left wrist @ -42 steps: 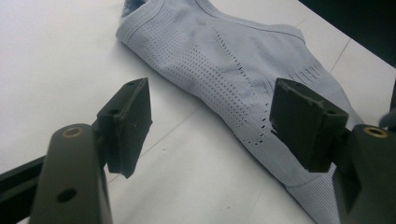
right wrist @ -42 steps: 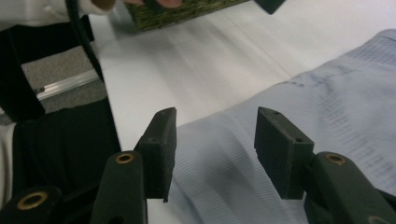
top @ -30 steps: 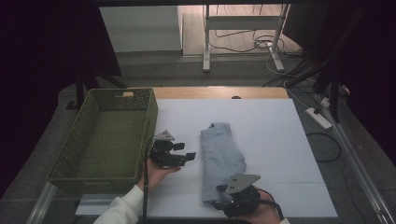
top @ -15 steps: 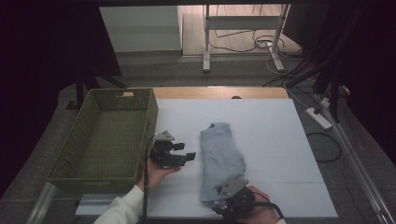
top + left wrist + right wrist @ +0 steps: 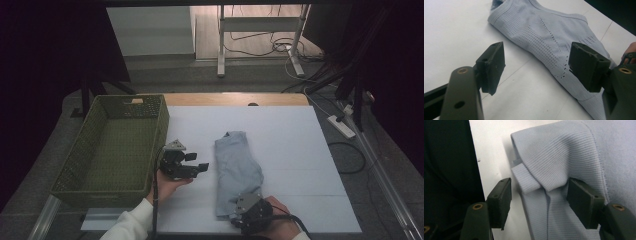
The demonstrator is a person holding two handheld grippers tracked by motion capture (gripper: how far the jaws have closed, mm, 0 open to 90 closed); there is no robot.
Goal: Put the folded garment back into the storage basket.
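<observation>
A folded light blue knitted garment (image 5: pixel 235 165) lies lengthwise on the white table (image 5: pixel 290 150). My left gripper (image 5: pixel 200 161) hovers just left of it, pointing at it. Its jaws are open with nothing between them (image 5: pixel 537 65), and the perforated cloth (image 5: pixel 544 42) lies beyond. My right gripper (image 5: pixel 241 211) is at the garment's near end. Its jaws (image 5: pixel 540 200) straddle a folded ribbed hem (image 5: pixel 541 170) and have just been closing a little. The right pad (image 5: pixel 584 202) rests against the cloth, while a thin gap separates the left pad (image 5: pixel 501 200) from it.
A green woven basket (image 5: pixel 165 120) stands at the table's left side, right beside my left hand. The near table edge runs just below my right gripper. A power strip (image 5: pixel 341 126) and cables lie on the floor to the right.
My right gripper has shifted slightly toward the near edge and tipped down onto the garment's near end. The left gripper and the garment have not moved.
</observation>
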